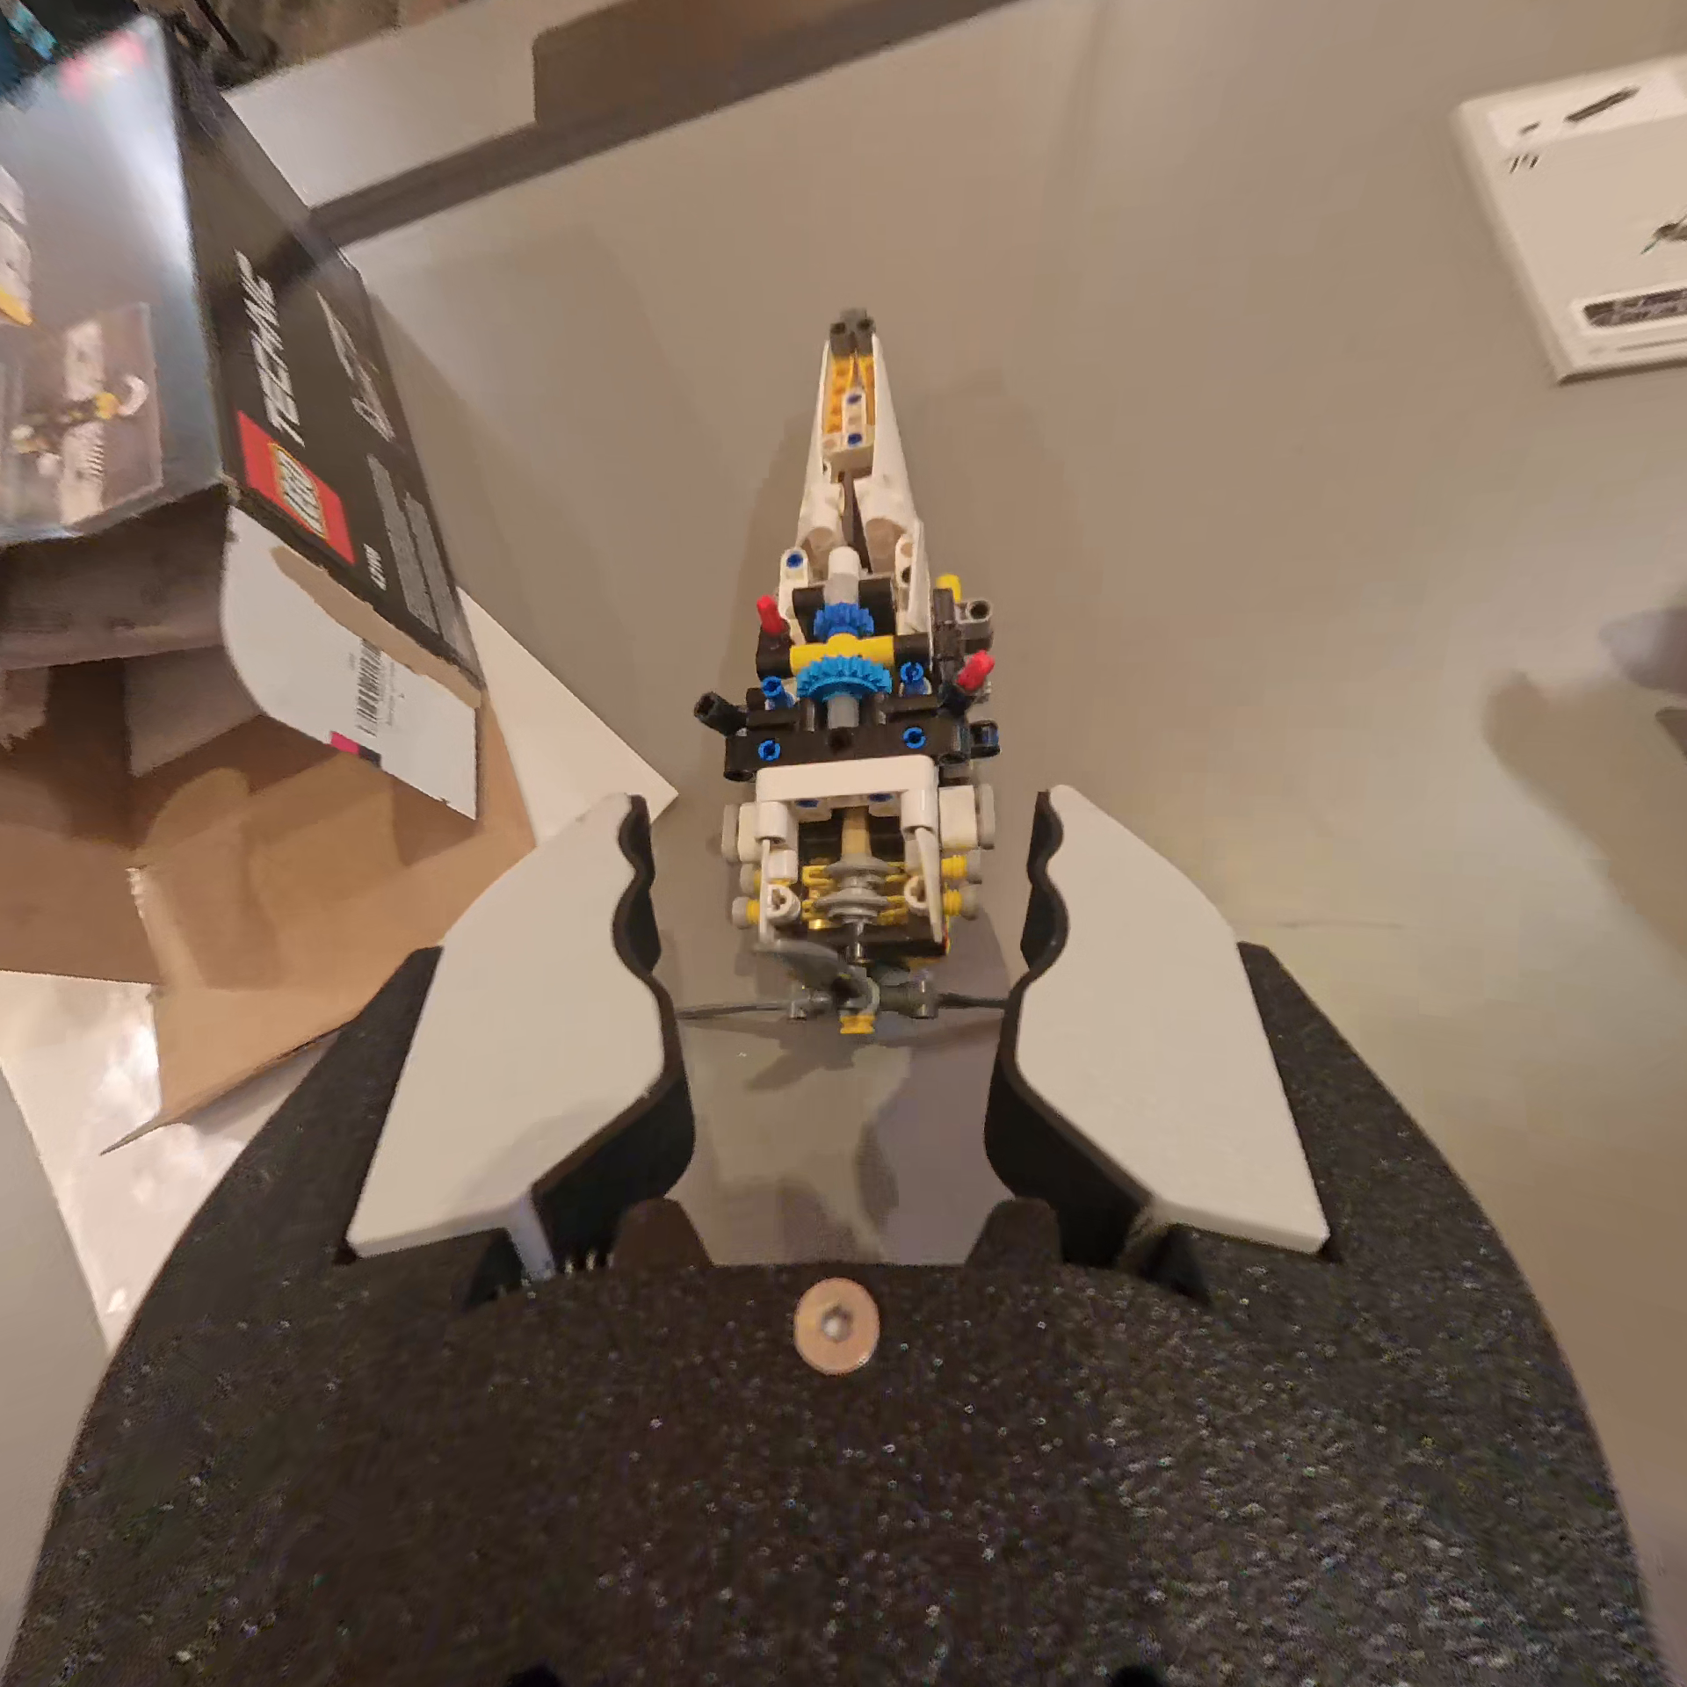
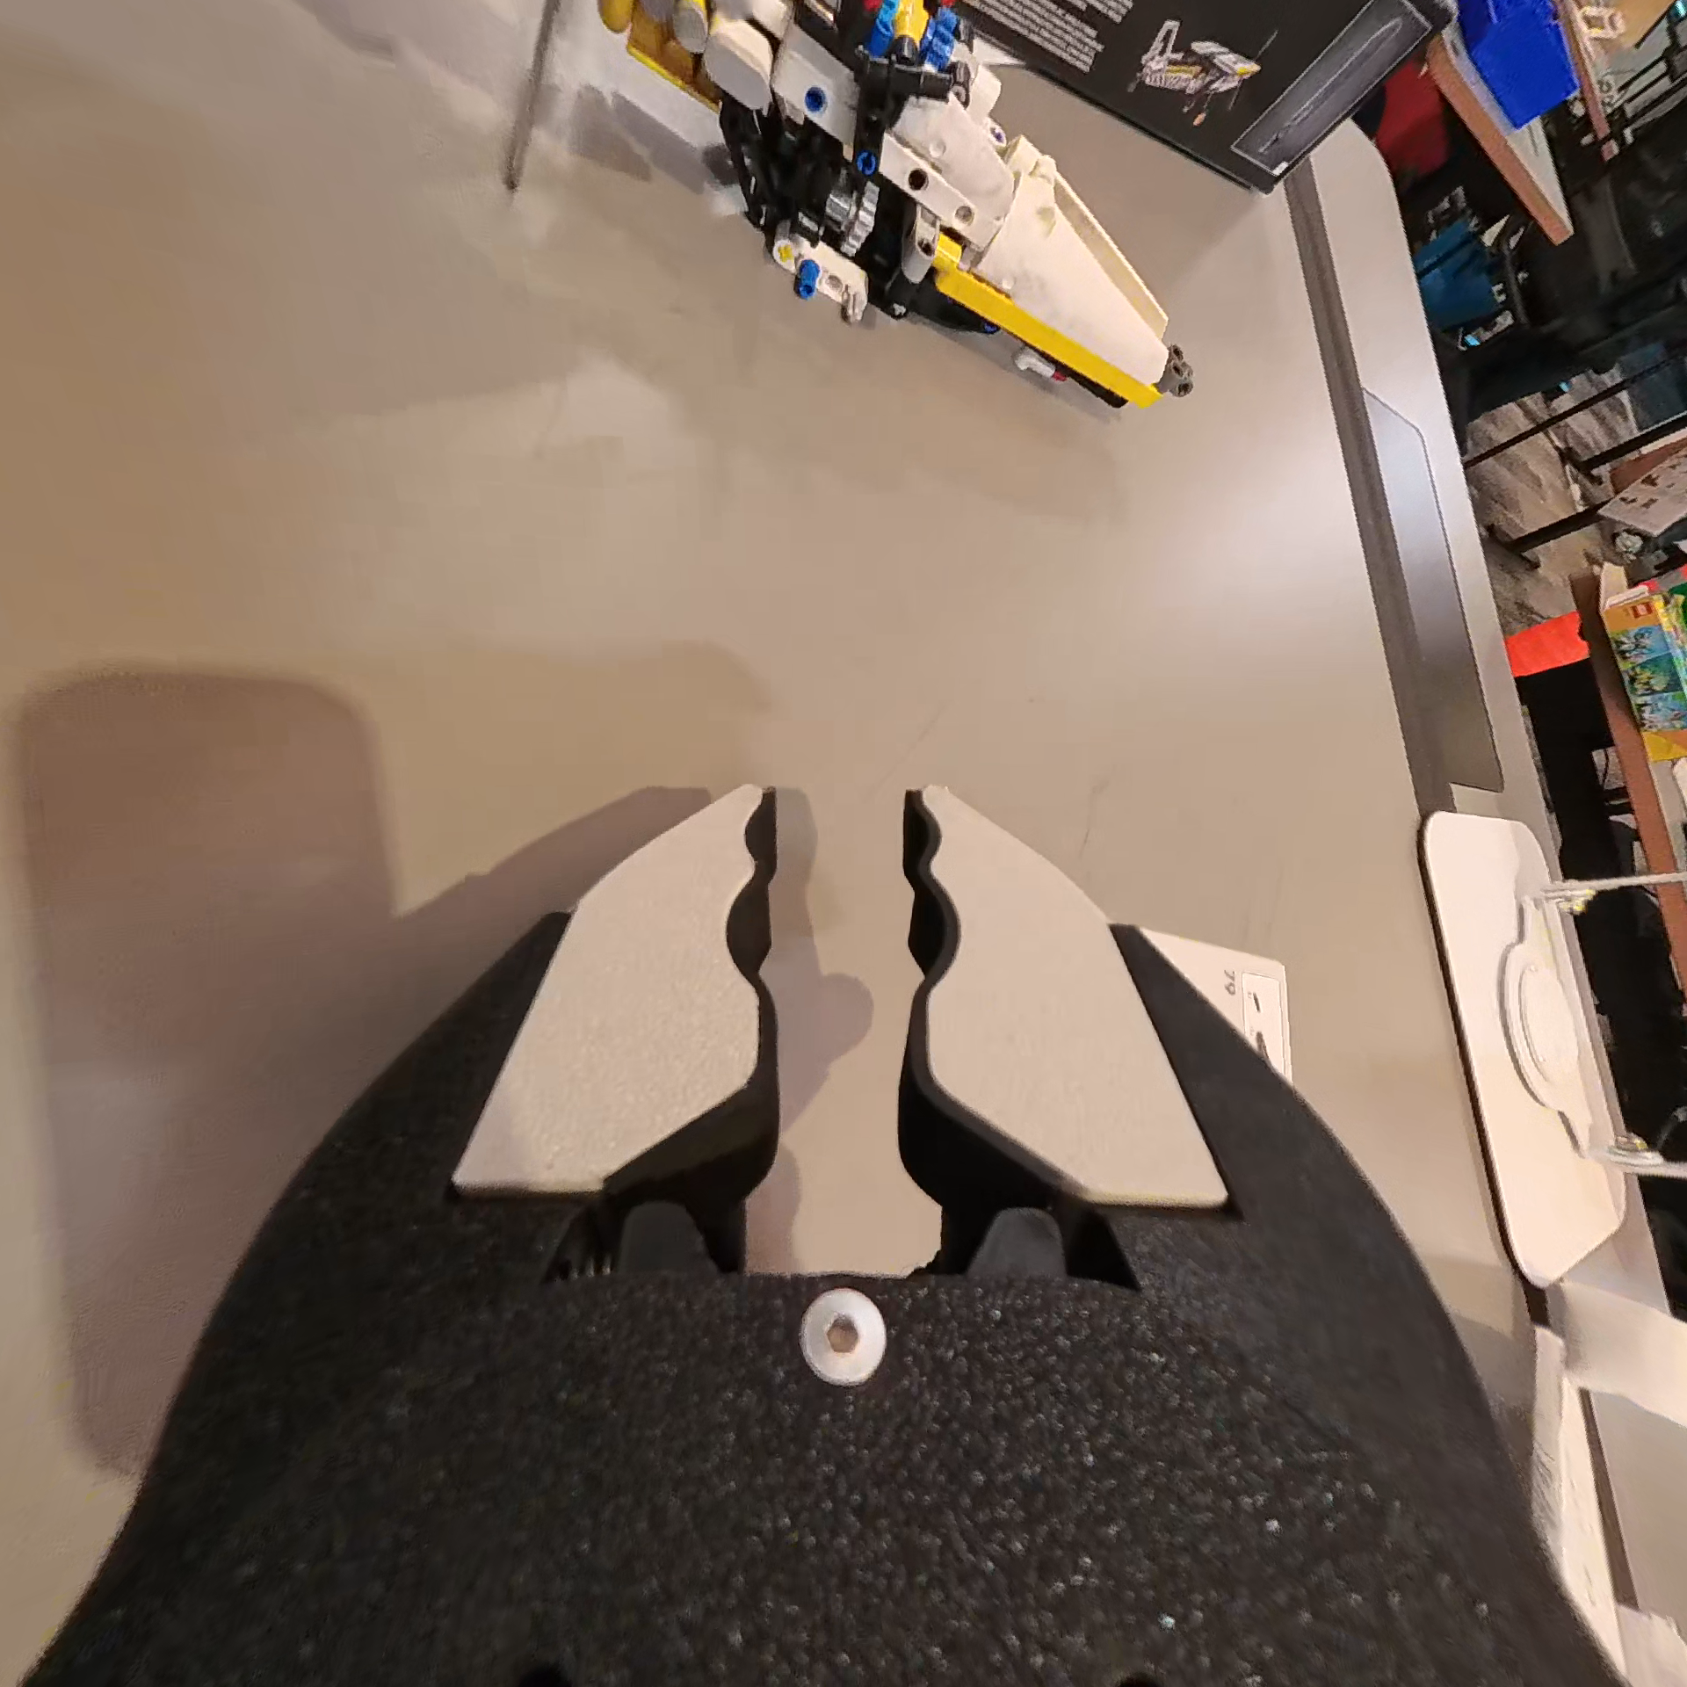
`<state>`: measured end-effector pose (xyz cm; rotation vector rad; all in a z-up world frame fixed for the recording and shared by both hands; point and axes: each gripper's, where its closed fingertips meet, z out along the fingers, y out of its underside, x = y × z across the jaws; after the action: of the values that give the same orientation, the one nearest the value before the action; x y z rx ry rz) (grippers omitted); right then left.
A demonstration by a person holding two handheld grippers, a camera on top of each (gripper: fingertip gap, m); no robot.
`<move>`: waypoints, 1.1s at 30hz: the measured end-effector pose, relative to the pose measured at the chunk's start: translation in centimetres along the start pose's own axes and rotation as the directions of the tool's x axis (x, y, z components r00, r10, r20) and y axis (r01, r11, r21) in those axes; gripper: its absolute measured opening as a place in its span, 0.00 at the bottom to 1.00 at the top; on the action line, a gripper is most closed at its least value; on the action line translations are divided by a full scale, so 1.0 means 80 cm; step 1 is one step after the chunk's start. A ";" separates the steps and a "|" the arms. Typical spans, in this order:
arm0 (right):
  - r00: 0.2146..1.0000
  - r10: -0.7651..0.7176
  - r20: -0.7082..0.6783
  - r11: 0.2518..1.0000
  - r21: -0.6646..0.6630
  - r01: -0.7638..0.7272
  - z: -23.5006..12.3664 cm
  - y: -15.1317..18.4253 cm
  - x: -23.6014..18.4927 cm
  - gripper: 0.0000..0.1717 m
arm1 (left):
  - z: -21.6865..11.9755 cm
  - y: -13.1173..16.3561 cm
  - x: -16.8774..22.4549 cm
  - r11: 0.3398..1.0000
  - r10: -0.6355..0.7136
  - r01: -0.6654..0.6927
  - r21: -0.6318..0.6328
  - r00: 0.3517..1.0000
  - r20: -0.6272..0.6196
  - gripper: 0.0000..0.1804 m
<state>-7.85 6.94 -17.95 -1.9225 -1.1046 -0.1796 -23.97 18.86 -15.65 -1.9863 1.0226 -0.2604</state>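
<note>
A brick-built model (image 1: 853, 730) of white, black, yellow and blue parts with blue gears lies on the grey table (image 1: 1232, 566), its pointed white end away from me. My left gripper (image 1: 844, 803) is open wide around the model's near end. There is a gap between each pad and the model, so nothing is held. The model also shows in the right wrist view (image 2: 913, 183) at the top. My right gripper (image 2: 840, 803) is open with a narrow gap and empty, over bare table well short of the model.
An opened black toy box (image 1: 274, 438) with brown flaps lies at the left, over white sheets. A white booklet (image 1: 1588, 210) lies at the far right. In the right wrist view a white stand (image 2: 1515, 1032) sits at the table's right edge, beyond it shelves and boxes.
</note>
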 end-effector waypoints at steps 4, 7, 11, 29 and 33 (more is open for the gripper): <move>1.000 0.004 0.010 1.000 0.014 -0.004 0.010 0.004 -0.001 0.15 | 0.021 0.013 0.002 0.997 -0.026 0.022 -0.070 0.999 -0.046 0.45; 1.000 0.009 0.019 1.000 0.026 -0.010 0.014 0.009 -0.004 0.15 | 0.033 0.018 0.002 0.994 -0.041 0.034 -0.099 0.997 -0.067 0.44; 1.000 0.013 0.028 0.999 0.033 -0.014 0.015 0.019 -0.006 0.13 | 0.044 0.012 0.006 0.997 -0.037 0.028 -0.070 0.990 -0.138 0.41; 0.999 0.024 0.032 0.990 0.140 -0.029 0.002 0.013 -0.005 0.13 | 0.064 -0.028 0.088 0.894 0.447 -0.333 0.300 0.602 -0.662 0.40; 0.999 0.032 0.037 0.989 0.142 -0.037 0.003 0.014 -0.005 0.13 | 0.066 -0.034 0.103 0.882 0.470 -0.317 0.348 0.555 -0.686 0.40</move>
<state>-7.33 6.64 -18.99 -1.8217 -1.0771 -0.0476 -14.44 16.71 -18.29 -1.3861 1.8741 -0.9604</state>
